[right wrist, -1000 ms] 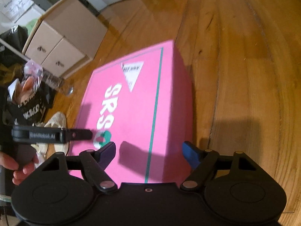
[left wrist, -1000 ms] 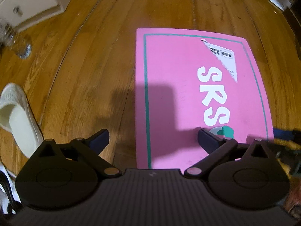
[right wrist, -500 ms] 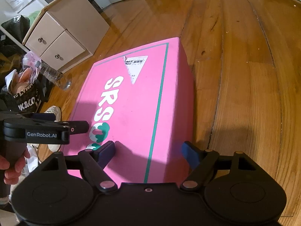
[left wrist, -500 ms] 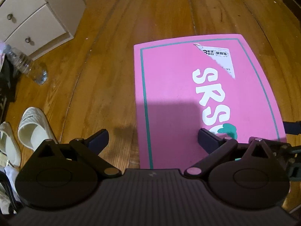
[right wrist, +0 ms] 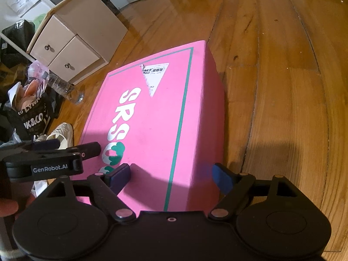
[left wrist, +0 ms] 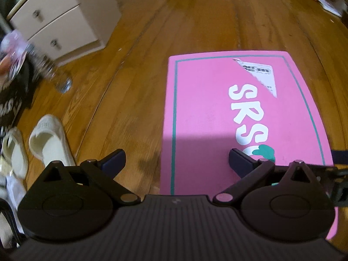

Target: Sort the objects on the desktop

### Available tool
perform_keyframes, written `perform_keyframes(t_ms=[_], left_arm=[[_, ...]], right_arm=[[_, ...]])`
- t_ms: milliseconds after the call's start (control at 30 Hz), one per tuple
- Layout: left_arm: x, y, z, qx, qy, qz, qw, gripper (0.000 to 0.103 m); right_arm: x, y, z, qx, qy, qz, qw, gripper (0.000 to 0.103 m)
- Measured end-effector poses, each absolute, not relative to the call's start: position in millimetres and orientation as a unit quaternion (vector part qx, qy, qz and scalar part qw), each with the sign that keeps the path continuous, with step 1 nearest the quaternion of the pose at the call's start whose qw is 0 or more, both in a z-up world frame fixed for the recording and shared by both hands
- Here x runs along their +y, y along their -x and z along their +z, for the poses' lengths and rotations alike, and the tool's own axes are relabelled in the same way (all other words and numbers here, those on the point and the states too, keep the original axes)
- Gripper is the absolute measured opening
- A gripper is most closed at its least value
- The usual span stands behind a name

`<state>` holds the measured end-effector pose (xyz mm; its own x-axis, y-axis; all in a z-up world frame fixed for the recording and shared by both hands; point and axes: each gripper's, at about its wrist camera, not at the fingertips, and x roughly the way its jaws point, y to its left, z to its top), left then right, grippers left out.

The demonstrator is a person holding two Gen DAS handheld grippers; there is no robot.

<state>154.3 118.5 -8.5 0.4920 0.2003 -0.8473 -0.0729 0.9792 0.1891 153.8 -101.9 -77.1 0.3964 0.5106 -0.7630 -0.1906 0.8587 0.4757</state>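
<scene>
On the wooden floor [left wrist: 195,21] lies the pink box [left wrist: 217,119], flat, lid up, with white letters, a teal border line and a torn white label [left wrist: 258,74] near its far end. Over the near end of the box I hold both tools. My left hand-held gripper [left wrist: 177,161] has its jaws wide apart with nothing between the pads: one finger stands over bare floor beside the box's left edge, the other over the lid by the teal flower mark. My right hand-held gripper [right wrist: 168,176] is also spread, its jaws having just been opening further; the box's near right corner sits between the fingers, one over the lid, the other out past the side wall, and I cannot tell whether either pad touches it. Left of the box, well apart, are a pair of cream shoes [left wrist: 47,139], a plastic bottle [left wrist: 50,69], a black bag [right wrist: 32,117] and a white drawer unit [left wrist: 65,17].
</scene>
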Motion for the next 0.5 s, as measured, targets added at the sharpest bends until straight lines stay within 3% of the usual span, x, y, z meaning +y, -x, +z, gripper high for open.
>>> perform_keyframes(t_ms=[267,500], left_arm=[[88.9,-122.4,11.5,0.421,-0.143,0.119,0.888,0.103],[98.9,-97.1,29.3,0.411,-0.092,0.113,0.9,0.103]], right_arm=[[-82.0,-142.7,-62.3,0.488,-0.087,0.197,0.846,0.084],[-73.3,-131.3,-51.0,0.495,-0.038,0.167,0.852,0.084]])
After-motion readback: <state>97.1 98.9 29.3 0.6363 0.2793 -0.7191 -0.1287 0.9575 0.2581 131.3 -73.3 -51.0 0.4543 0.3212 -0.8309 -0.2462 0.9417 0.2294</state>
